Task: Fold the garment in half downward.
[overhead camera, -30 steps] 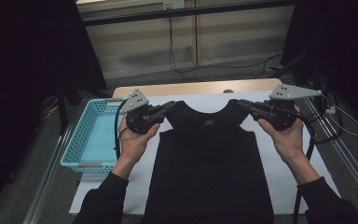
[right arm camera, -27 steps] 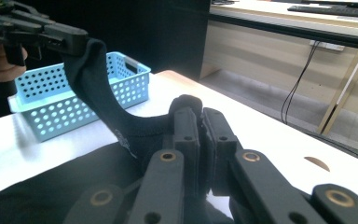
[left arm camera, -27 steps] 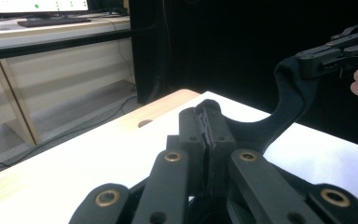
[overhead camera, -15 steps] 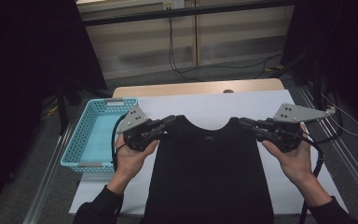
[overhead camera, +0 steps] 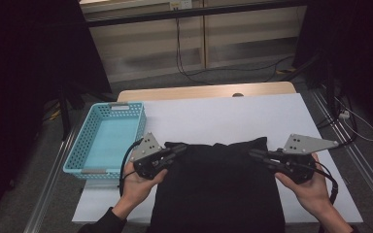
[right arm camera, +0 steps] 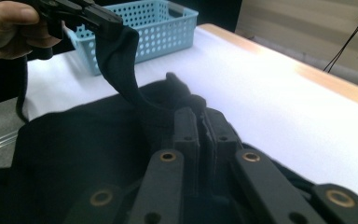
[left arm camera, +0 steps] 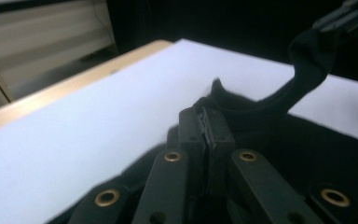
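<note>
Black garment lies flat on the white table, its lower part running off the near edge of the high view. Its upper edge is folded toward the person and held up at both corners.

Left gripper: jaws clamped on the garment's left upper corner. In the left gripper view the two black pads sit pressed together with a thin layer of dark cloth pinched between them. The cloth rises past the pads in a band to the right gripper at the top right of that view. Left hand grips the body from below; grey three-cornered plate on top.

Right gripper: jaws likewise closed on the right upper corner. The right gripper view shows the pads together on the fabric, with a strip of it stretching up to the left gripper at the top left, where fingers wrap that tool. Right hand holds the body; a cable loops off to its right.

Both grippers sit low, just above the cloth, well apart, one at each side of the fold line.

Light blue perforated basket stands on the table's left edge, just beside the left gripper and apart from the garment. Wooden strip of table edge is visible along the far side.
</note>
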Tool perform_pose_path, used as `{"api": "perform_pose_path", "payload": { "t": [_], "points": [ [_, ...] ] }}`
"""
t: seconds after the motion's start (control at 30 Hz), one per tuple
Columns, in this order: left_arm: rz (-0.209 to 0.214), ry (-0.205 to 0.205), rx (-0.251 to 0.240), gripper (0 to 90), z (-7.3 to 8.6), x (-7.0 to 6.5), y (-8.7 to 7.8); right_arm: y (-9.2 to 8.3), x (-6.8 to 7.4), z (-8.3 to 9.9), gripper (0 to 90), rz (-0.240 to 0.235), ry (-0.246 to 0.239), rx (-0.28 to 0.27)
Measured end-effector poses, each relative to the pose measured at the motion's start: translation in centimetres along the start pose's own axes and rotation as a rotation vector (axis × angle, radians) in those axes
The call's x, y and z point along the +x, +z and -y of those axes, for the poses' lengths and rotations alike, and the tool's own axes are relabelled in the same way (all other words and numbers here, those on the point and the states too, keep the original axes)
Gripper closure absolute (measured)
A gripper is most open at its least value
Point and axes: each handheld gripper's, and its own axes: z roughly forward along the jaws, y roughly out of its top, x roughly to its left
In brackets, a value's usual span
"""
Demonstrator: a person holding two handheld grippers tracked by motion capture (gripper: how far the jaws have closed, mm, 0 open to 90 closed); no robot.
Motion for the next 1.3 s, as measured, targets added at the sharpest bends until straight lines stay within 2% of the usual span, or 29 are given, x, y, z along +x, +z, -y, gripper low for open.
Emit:
{"api": "perform_pose_path", "payload": {
  "t": [0.33,0.47,0.63,0.67,0.77,0.87,0.9,1.17,1.3],
  "points": [
    [0.052,0.002,0.036,87.9,1.5,-1.7,-0.6,-0.8,0.8,2.0,85.3,-0.032,0.039,0.015],
    [0.071,0.007,0.050,87.9,2.2,-2.3,-0.8,-0.8,1.4,2.9,85.3,-0.044,0.038,0.037],
    [0.108,0.000,0.099,87.8,3.3,-3.2,-0.3,-1.2,2.1,3.7,85.3,-0.053,0.046,0.048],
    [0.113,0.009,0.116,87.9,3.4,-3.3,-0.2,-1.2,2.2,4.0,85.3,-0.058,0.050,0.053],
    [0.126,0.010,0.134,87.8,4.0,-3.8,-0.3,-1.3,2.4,4.9,85.3,-0.069,0.063,0.069],
    [0.133,0.005,0.129,87.8,4.3,-4.1,-0.8,-1.4,2.7,5.4,85.3,-0.080,0.074,0.076],
    [0.135,0.006,0.120,87.8,4.5,-4.3,-1.1,-1.5,2.8,5.5,85.3,-0.083,0.073,0.080],
    [0.165,0.007,0.146,87.9,5.3,-5.6,-2.0,-1.3,4.1,6.6,85.2,-0.117,0.065,0.114],
    [0.166,-0.013,0.193,87.8,6.4,-5.5,-1.9,-1.5,4.8,7.0,85.1,-0.136,0.061,0.123]
  ]
}}
